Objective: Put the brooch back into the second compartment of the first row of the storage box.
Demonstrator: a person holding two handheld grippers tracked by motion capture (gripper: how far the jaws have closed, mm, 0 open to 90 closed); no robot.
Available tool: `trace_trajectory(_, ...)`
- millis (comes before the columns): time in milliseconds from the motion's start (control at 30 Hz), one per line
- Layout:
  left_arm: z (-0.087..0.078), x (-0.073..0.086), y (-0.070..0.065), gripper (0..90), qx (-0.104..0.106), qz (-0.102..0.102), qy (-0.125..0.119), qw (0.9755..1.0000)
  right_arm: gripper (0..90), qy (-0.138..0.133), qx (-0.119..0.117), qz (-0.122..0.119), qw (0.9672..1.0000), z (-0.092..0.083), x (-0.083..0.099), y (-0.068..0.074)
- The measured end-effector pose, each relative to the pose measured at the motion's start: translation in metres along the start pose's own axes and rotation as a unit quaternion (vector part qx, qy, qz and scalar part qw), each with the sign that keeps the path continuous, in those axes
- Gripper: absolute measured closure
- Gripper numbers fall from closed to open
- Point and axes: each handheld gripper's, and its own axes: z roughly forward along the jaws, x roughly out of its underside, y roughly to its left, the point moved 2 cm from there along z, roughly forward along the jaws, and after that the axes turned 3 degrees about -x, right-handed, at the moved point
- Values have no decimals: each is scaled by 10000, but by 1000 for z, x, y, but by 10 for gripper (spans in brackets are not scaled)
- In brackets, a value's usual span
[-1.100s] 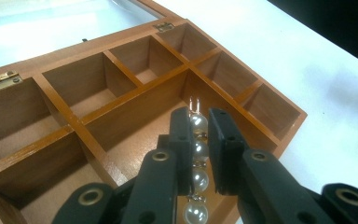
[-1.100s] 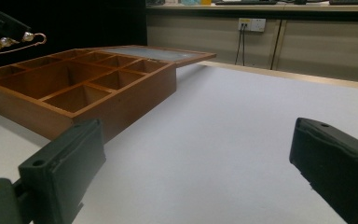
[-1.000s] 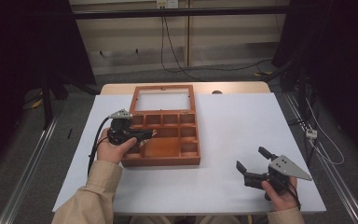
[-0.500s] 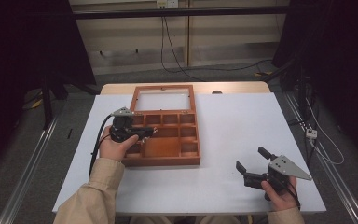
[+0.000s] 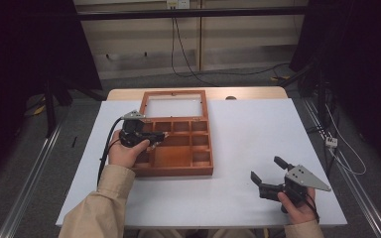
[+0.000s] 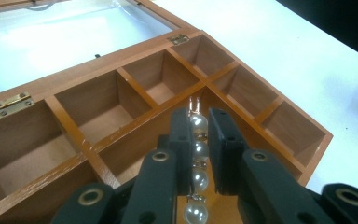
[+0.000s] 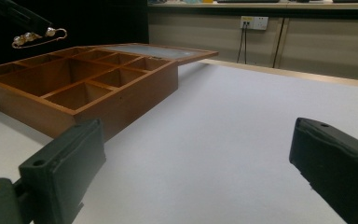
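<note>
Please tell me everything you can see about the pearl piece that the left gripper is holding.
The pearl piece is a short row of round, glossy white beads joined by small metal links, with a thin metal wire end past the top bead. The left gripper is shut on it, its black jaws pressing the beads from both sides. It hangs in the air above the open wooden box, over its compartments, touching nothing else. In the right gripper view it shows a curved wire hook.

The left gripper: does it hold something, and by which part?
The left gripper is shut on a pearl pin, clamping the row of pearls along its middle, over the wooden box. The metal tip sticks out beyond the jaws.
</note>
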Motion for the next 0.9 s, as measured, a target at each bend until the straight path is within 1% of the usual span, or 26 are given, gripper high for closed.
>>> trace_trajectory(67, 1, -1, 0, 808, 15, 4, 7, 10000, 25, -5, 4, 20, 10000, 0, 0, 0)
trace_trajectory(367, 4, -3, 6, 809, -98, -39, 10, 9999, 25, 6, -8, 3, 10000, 0, 0, 0)
trace_trajectory(567, 5, -7, 6, 808, -125, 3, 26, 9999, 26, 6, -5, 7, 10000, 0, 0, 0)
trace_trajectory(600, 6, -8, 7, 808, -162, 38, 30, 9999, 25, 7, -9, 4, 10000, 0, 0, 0)
trace_trajectory(700, 7, -11, 8, 809, -195, 22, 15, 9998, 25, 10, -12, 1, 10000, 0, 0, 0)
trace_trajectory(800, 7, -13, 9, 809, -195, 11, -12, 9998, 25, 9, -14, 2, 10000, 0, 0, 0)
trace_trajectory(900, 9, -15, 9, 809, -181, 34, 31, 9998, 25, 7, -12, 2, 10000, 0, 1, 0)
